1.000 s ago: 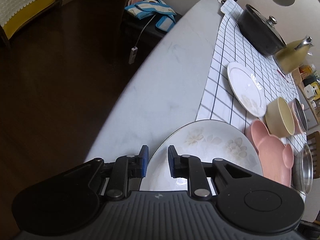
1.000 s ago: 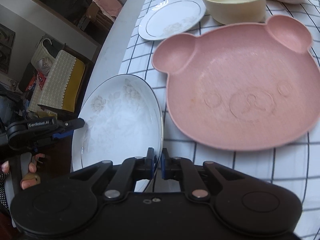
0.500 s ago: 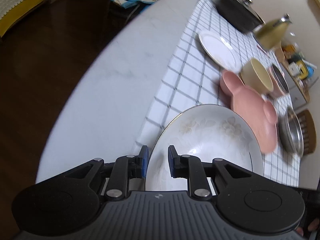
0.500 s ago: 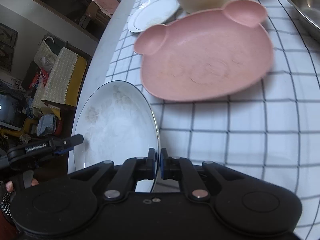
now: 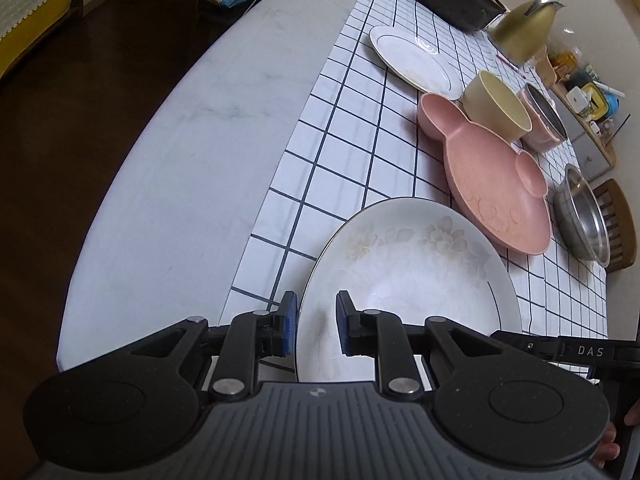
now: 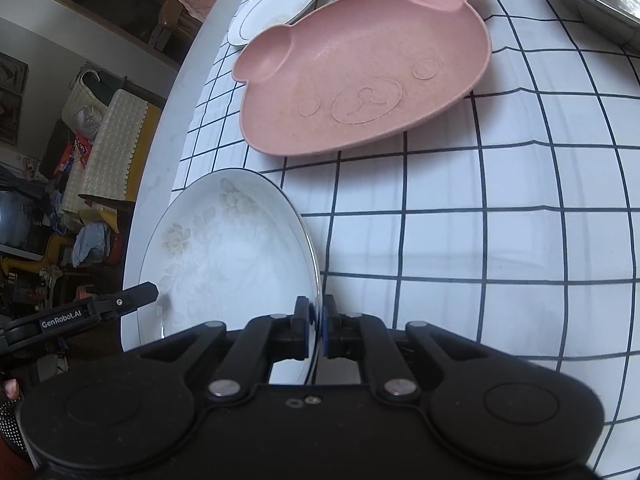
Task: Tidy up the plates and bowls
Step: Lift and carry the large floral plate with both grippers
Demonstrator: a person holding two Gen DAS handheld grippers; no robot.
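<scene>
The right gripper [image 6: 316, 330] is clamped on the rim of the flowered plate [image 5: 408, 280], its two fingers pressed together with the thin edge between them. The left gripper [image 5: 313, 330] has its fingers apart, straddling the opposite rim of the same plate without pinching it. The plate is near the front edge of the table [image 5: 192, 140], over the near end of the checked cloth [image 6: 480, 220], partly past the cloth's left border, and seems tilted, though whether it is fully clear of the cloth cannot be told.

The step in hand looks like carrying this plate to join the other dishes. Since only one thin rim is gripped, the plate can pivot or slip, so it is best kept close to level and moved slowly, with the left gripper either closing on its side of the rim or staying just under it as a guard.

The pink bear plate [image 6: 360, 76] lies just beyond on the cloth, with the yellow bowl [image 5: 498, 106] touching its far ear and the small white plate [image 5: 414, 60] further back. A sensible target is one of these plates; the lowering should be flat and centred, so the china does not knock the pink rim, and the grip should only ease off once the plate rests.
</scene>
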